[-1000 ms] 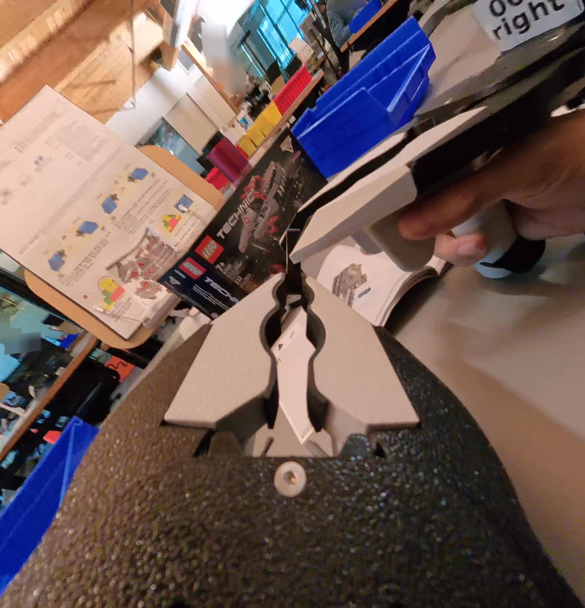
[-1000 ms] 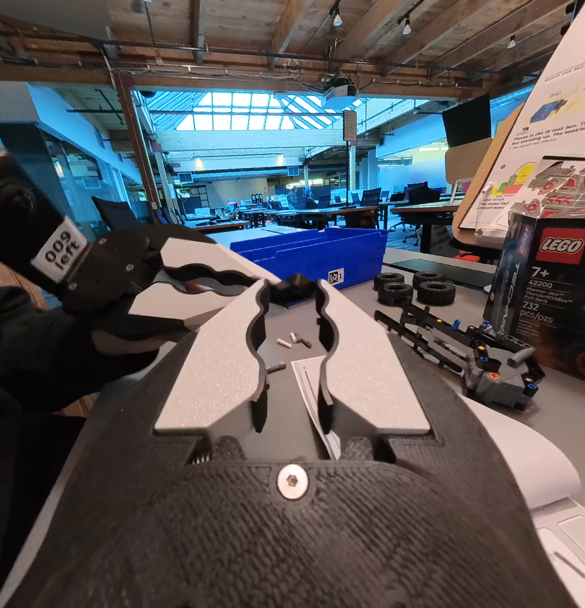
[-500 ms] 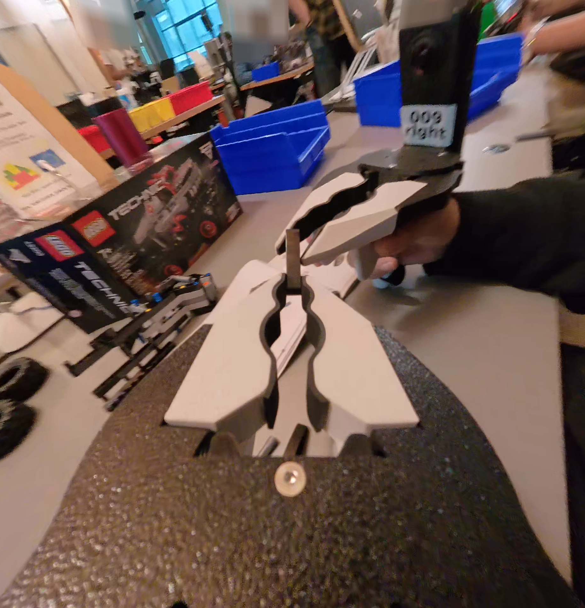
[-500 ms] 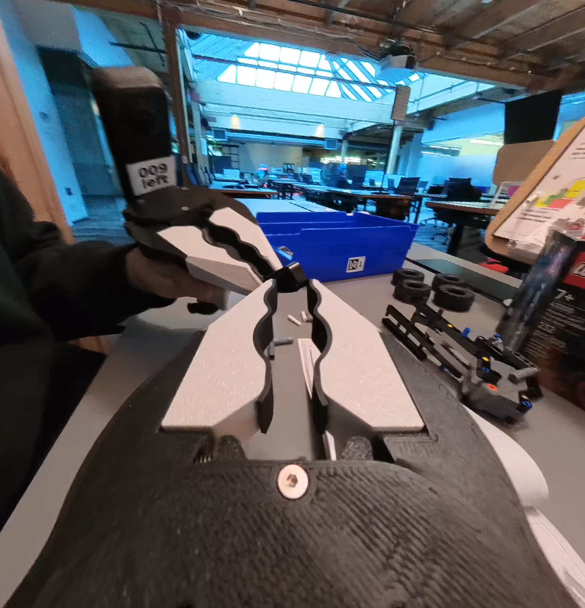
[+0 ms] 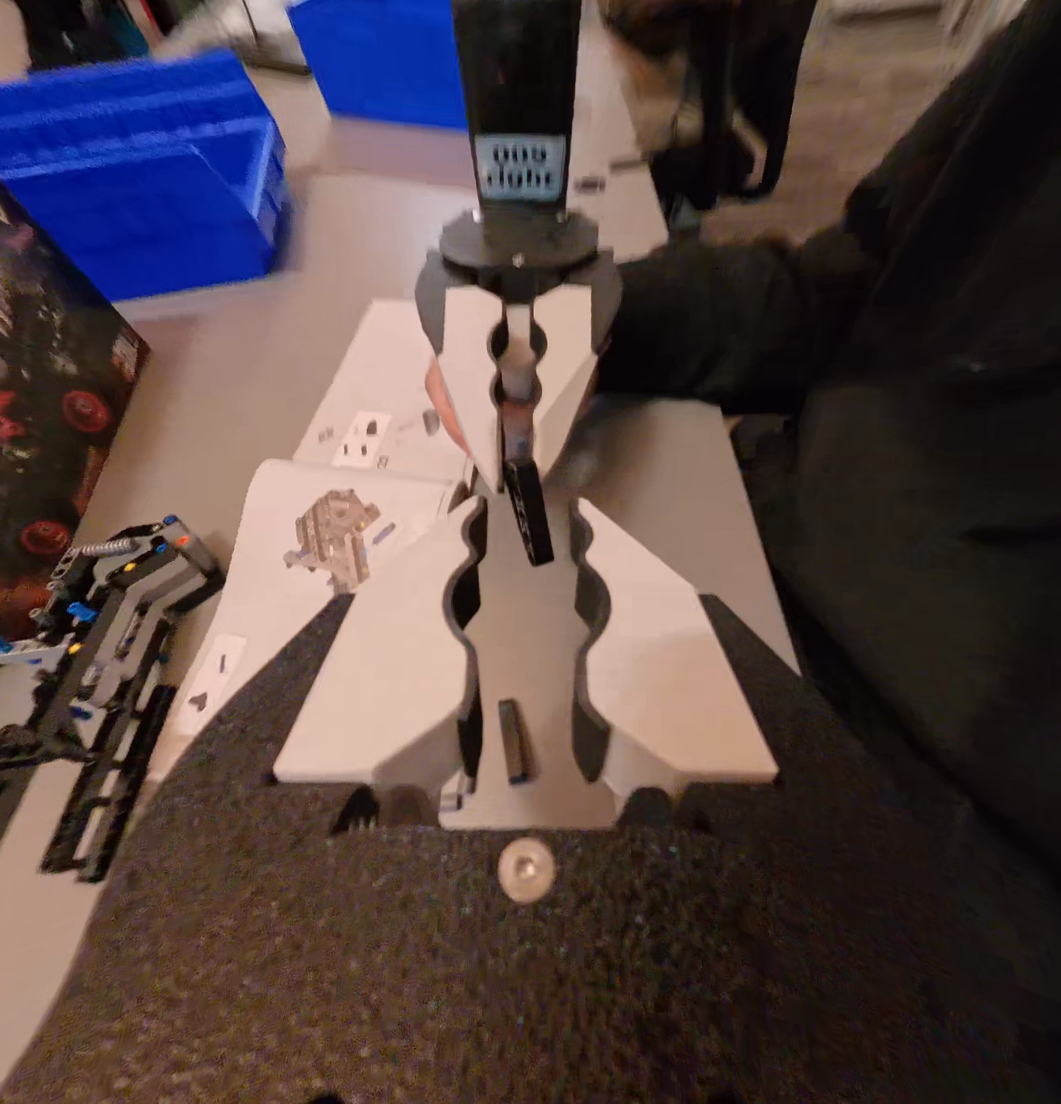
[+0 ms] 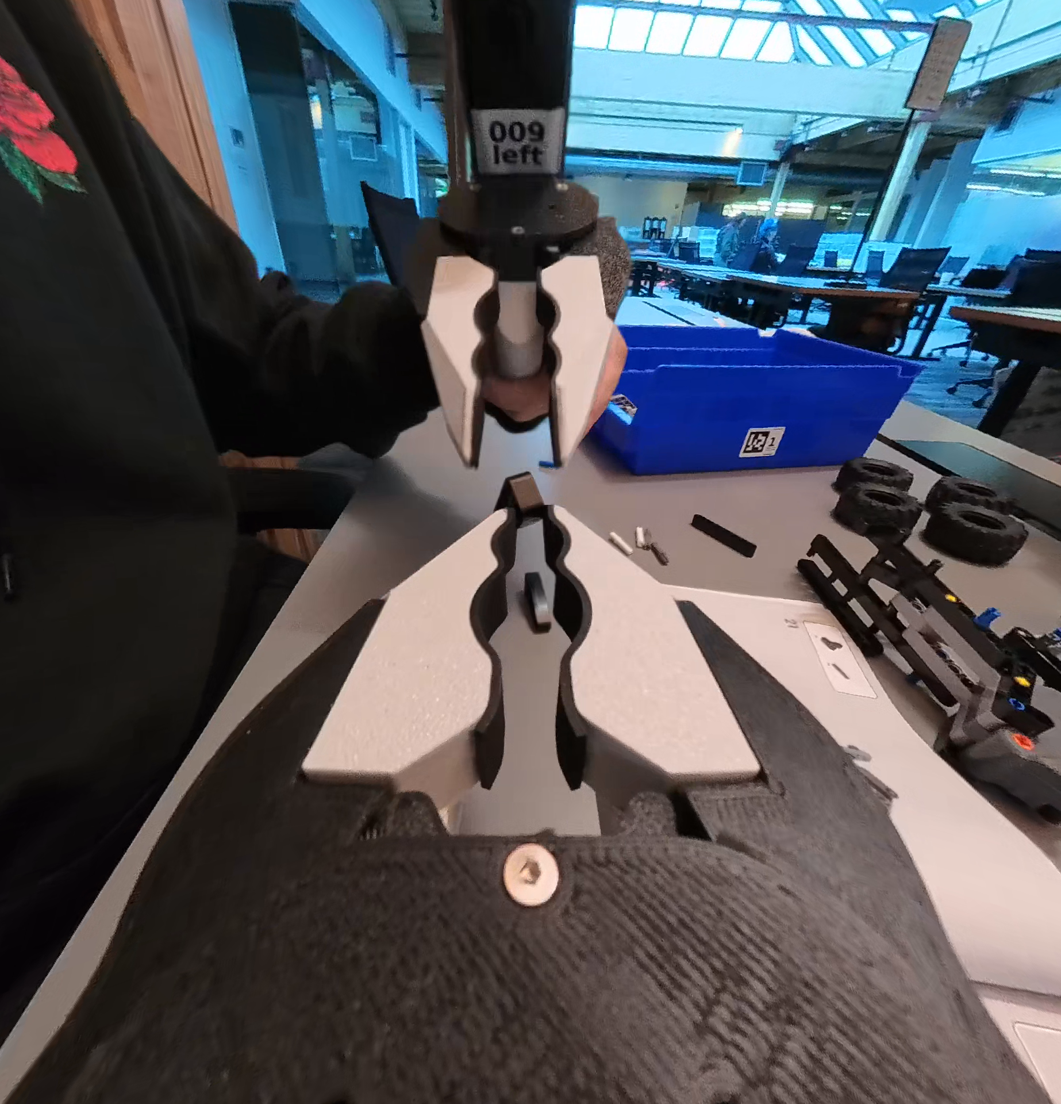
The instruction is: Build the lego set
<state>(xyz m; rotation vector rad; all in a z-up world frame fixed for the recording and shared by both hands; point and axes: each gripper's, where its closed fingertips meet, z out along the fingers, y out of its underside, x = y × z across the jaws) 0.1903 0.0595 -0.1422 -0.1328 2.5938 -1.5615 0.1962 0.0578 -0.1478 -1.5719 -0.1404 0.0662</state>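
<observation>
My right gripper [image 6: 528, 514] is shut on a short black lego beam [image 6: 523, 493], whose end sticks out past the tips. In the left wrist view the right gripper [image 5: 513, 472] faces me and the beam [image 5: 528, 520] hangs tilted from its tips. My left gripper [image 5: 528, 508] is open and empty, its tips on either side of the beam's lower end without touching it. It shows open from the front in the right wrist view [image 6: 513, 463]. The partly built black and grey chassis [image 6: 934, 657] lies on the table, also seen in the left wrist view [image 5: 98, 627].
The open instruction booklet [image 5: 337, 508] lies under both grippers. A blue bin [image 6: 755, 394], several black tyres [image 6: 934, 514], loose pins [image 6: 638, 540] and a black beam [image 6: 722, 534] are behind. The lego box [image 5: 32, 388] stands left. A person's black sleeve [image 5: 934, 418] fills one side. Both grippers' tips are close together, under 4 cm apart.
My left gripper has opened and let go of the black beam, which stays in the right gripper. Both grippers have tipped down toward the table and now face each other.
</observation>
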